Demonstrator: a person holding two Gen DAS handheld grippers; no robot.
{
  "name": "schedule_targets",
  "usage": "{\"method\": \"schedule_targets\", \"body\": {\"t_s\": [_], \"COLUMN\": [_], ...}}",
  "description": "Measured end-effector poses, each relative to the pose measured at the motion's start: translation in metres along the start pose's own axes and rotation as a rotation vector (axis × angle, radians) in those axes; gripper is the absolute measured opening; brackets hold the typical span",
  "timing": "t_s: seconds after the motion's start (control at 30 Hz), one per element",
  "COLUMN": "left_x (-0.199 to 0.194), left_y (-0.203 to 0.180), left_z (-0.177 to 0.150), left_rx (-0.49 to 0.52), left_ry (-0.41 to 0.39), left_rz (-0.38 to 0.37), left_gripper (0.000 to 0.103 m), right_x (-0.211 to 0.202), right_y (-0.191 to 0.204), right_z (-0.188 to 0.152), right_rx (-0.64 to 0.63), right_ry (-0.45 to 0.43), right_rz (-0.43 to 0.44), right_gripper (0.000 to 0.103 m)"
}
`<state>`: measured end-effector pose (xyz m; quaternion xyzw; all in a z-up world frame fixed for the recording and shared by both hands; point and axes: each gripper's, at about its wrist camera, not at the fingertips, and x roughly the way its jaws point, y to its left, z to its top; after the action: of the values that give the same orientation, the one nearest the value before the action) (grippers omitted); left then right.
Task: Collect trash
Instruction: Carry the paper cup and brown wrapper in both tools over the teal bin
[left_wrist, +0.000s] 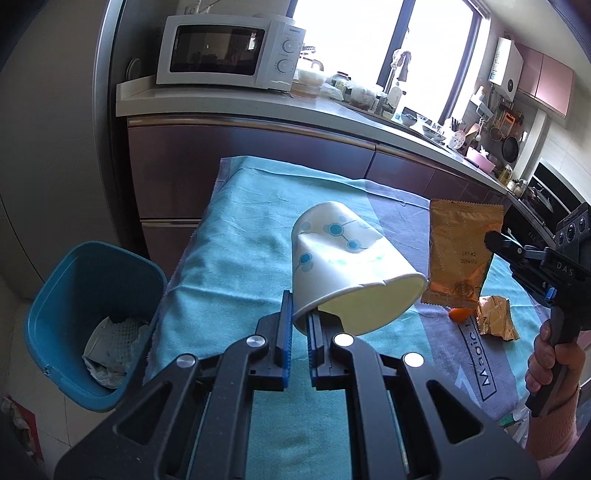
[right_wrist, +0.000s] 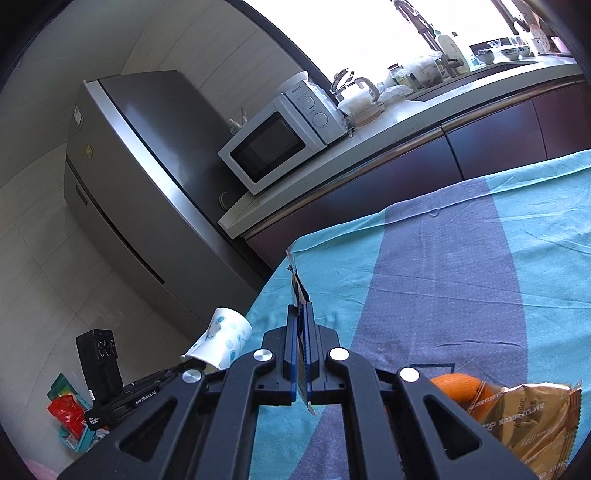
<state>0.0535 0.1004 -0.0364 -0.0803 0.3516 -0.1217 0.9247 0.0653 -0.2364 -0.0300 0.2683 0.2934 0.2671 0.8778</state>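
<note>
While some paper already lies in the bin (left_wrist: 55, 295), the cup (left_wrist: 347, 266) is clamped by the left gripper (left_wrist: 300, 325) and a wrapper (left_wrist: 461, 251) by the right gripper (right_wrist: 301, 317), both above the table (left_wrist: 236, 251); another wrapper (left_wrist: 495, 321) remains there

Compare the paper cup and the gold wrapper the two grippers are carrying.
The paper cup is white with blue dots, bulky and dented; the gold wrapper is flat, shiny foil. The left gripper pinches the cup by its rim, tipped sideways; the right gripper clamps the wrapper by one edge, so it hangs upright. Both are held above the teal cloth.
</note>
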Motion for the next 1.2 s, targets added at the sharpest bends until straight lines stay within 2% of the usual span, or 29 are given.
{"method": "schedule_targets", "body": {"t_s": [0.67, 1.2], "left_x": [-0.023, -0.042], "left_y": [0.033, 0.068], "left_z": [-0.009, -0.013], "left_rx": [-0.051, -0.101], "left_ry": [-0.025, -0.045], "left_rz": [0.053, 0.126], "left_gripper": [0.007, 0.007], "right_x": [0.04, 0.073], "right_y": [0.037, 0.069], "right_z": [-0.008, -0.01], "right_rx": [-0.034, -0.077], "right_ry": [0.088, 0.149], "right_rz": [0.111, 0.187], "right_gripper": [0.002, 0.002]}}
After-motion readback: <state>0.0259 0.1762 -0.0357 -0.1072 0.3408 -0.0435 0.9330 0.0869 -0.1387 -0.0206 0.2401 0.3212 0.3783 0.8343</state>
